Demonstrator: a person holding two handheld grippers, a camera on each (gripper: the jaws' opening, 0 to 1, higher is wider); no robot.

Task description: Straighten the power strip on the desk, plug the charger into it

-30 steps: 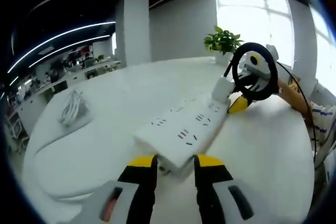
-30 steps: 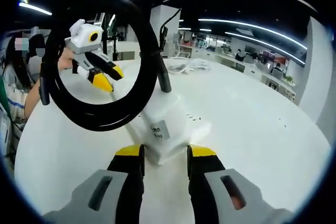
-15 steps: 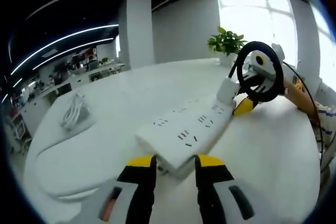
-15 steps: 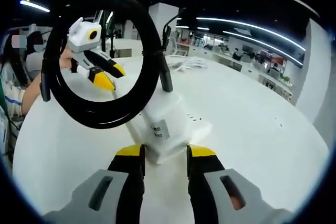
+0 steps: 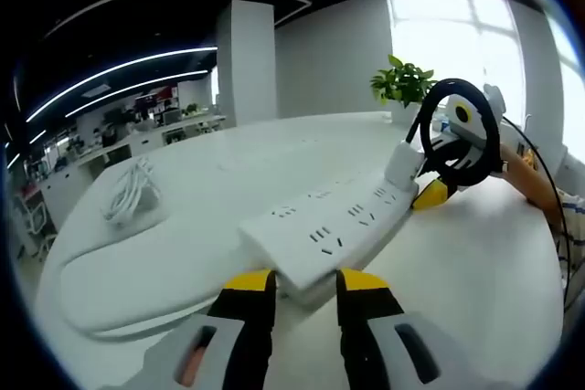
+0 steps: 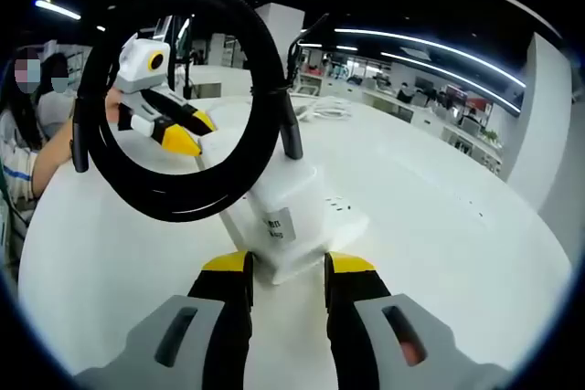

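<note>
Our left gripper [image 5: 292, 282] clasps the near end of the white power strip [image 5: 336, 230] between its yellow-tipped jaws, and the strip lies along the white desk [image 5: 183, 253]. Our right gripper [image 6: 287, 267] clamps its other end, where a black cable [image 6: 174, 102] loops upward. Farther off on the desk lies a white charger [image 5: 128, 194] with coiled cord.
</note>
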